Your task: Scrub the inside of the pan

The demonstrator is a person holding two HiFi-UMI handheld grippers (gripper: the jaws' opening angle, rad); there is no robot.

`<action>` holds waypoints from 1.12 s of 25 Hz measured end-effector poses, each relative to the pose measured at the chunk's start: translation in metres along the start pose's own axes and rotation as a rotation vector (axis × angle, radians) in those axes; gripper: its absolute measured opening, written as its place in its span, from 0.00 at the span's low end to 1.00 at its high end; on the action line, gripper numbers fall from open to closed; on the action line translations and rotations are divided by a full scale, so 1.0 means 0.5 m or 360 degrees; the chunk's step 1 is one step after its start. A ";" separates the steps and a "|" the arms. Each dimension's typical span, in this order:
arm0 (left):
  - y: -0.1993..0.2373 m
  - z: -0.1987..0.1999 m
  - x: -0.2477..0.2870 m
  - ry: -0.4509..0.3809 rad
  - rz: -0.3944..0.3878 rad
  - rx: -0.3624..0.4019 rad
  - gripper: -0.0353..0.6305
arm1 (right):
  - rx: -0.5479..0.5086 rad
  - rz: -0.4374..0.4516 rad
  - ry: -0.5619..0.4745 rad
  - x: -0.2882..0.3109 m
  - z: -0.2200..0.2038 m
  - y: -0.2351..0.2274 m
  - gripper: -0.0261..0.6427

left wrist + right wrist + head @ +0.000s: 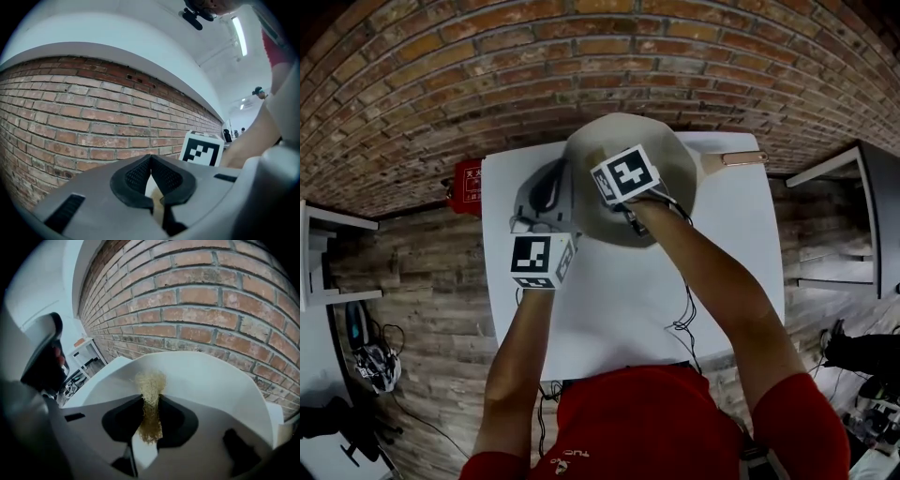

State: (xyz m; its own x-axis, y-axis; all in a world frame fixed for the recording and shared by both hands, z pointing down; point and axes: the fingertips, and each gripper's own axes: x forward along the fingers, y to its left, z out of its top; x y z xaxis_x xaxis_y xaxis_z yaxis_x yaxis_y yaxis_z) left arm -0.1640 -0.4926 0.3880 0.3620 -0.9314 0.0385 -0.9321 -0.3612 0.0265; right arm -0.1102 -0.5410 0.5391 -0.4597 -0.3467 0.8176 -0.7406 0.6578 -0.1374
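A cream pan (677, 157) with a copper-coloured handle (741, 158) pointing right sits at the far side of the white table (619, 300). My right gripper (151, 401) reaches into the pan (211, 380), shut on a tan fibrous scrubber (150, 383) whose tuft touches the inner wall. Its marker cube (625, 175) covers the jaws in the head view. My left gripper (151, 159) is at the pan's left side, its cube (542, 260) nearer me. Its pads are shut on a thin cream edge (151, 190), apparently the pan's rim.
A brick wall (581, 56) runs just behind the table. A red box (469, 180) stands on the floor left of the table. A white shelf frame (844, 216) stands to the right. A black cable (684, 319) trails over the table's near part.
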 end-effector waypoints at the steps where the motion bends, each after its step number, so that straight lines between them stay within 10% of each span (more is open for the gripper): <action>1: 0.006 -0.001 0.000 -0.0001 0.0001 -0.0002 0.07 | -0.0006 -0.0006 0.0021 0.013 -0.003 0.000 0.17; 28: 0.053 -0.028 -0.019 0.0013 0.0017 -0.0052 0.07 | 0.0013 -0.0333 0.0250 0.032 -0.087 -0.173 0.17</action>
State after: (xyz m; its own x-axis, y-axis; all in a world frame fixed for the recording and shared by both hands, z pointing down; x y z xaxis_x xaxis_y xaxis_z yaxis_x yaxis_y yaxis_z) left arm -0.1919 -0.4926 0.4023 0.3524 -0.9347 0.0470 -0.9350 -0.3496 0.0587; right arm -0.0325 -0.5743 0.5882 -0.2149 -0.3664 0.9053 -0.8158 0.5770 0.0398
